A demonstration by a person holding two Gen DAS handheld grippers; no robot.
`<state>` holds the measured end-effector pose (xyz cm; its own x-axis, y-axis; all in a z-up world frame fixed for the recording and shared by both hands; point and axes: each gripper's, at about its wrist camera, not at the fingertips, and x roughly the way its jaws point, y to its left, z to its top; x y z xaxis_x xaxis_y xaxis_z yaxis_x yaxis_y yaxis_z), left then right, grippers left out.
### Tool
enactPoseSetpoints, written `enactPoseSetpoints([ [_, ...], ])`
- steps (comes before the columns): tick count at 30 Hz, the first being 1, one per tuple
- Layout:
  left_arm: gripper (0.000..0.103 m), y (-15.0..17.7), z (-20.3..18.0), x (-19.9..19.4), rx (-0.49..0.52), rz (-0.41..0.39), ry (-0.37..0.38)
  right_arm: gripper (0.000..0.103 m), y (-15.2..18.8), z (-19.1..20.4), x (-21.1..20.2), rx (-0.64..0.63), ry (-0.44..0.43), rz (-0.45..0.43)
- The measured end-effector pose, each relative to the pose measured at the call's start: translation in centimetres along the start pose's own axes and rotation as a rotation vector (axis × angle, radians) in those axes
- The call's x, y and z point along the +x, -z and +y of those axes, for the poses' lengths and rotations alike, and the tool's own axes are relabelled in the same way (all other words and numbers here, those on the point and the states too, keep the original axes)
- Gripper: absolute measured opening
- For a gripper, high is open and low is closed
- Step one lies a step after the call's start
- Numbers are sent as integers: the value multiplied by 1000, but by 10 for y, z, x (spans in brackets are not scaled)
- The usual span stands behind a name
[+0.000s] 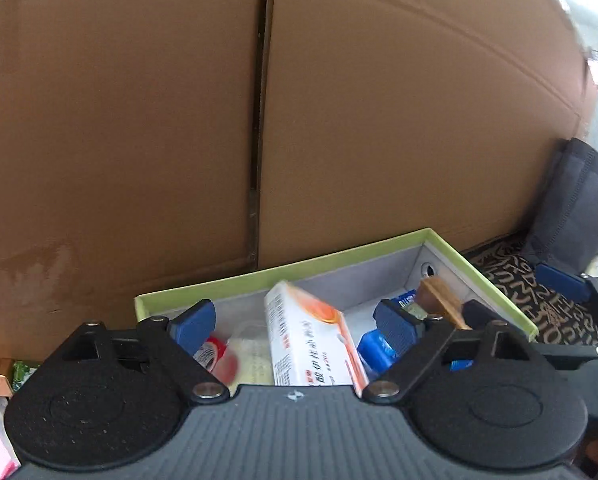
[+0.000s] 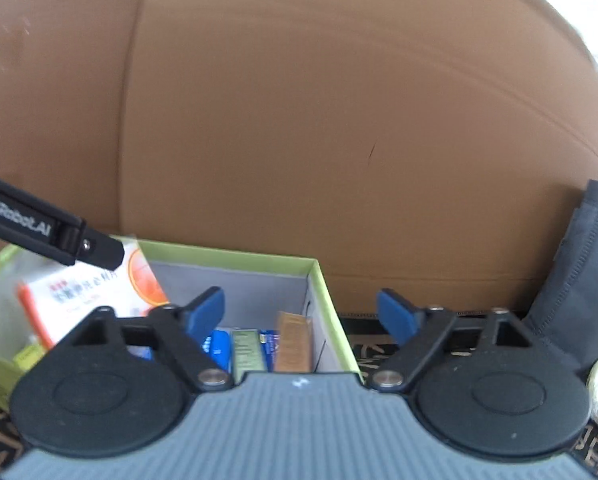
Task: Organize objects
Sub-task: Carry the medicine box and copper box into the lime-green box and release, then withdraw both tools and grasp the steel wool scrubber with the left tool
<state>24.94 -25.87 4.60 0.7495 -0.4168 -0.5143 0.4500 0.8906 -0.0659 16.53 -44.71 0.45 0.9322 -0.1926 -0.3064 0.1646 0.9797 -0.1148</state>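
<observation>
Here, a green-rimmed box (image 1: 495, 280) held the sorted items at lower centre of both views.

A white-and-orange carton (image 1: 311, 344) leaned inside it, beside blue packets (image 1: 373, 350) and a wooden block (image 1: 439, 300). The left gripper (image 1: 299, 320) and right gripper (image 2: 301, 312) both stood wide apart, gripping nothing. Brown cardboard (image 1: 139, 120) filled the frame above.

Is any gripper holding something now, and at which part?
Nothing is held. The left gripper and right gripper are both open over the green-rimmed box; no pad touches its contents.
</observation>
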Motion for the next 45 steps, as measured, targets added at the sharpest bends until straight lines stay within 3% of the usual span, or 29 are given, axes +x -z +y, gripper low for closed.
enactPoseSetpoints([
  [2, 90, 12, 6, -21, 5, -31, 20, 103, 12, -2, -25, 46, -21, -46],
  [7, 91, 46, 23, -79, -6, -80, 66, 103, 38, 5, -83, 141, -90, -74],
  [11, 91, 77, 21, -119, 18, -73, 39, 103, 51, 24, -113, 158, -161, -47],
  [18, 91, 129, 50, -159, 22, -6, -104, 103, 70, 76, -150, 176, -269, 53],
  [25, 91, 182, 105, -199, -108, 63, -249, 103, 95, 119, -159, 184, -387, 183],
  [29, 91, 195, 140, -218, -195, 74, -323, 103, 101, 148, -165, 155, -436, 227],
  [33, 91, 192, 166, -223, -242, 52, -348, 103, 97, 168, -165, 133, -471, 242],
  [38, 91, 182, 177, -195, -244, 51, -309, 103, 95, 186, -167, 105, -480, 263],
  [39, 88, 181, 180, -188, -246, 64, -283, 103, 95, 189, -167, 98, -480, 267],
  [42, 40, 183, 188, -176, -250, 114, -211, 103, 90, 199, -166, 69, -481, 264],
  [45, 41, 187, 200, -186, -283, 101, -196, 103, 83, 211, -161, 45, -506, 251],
])
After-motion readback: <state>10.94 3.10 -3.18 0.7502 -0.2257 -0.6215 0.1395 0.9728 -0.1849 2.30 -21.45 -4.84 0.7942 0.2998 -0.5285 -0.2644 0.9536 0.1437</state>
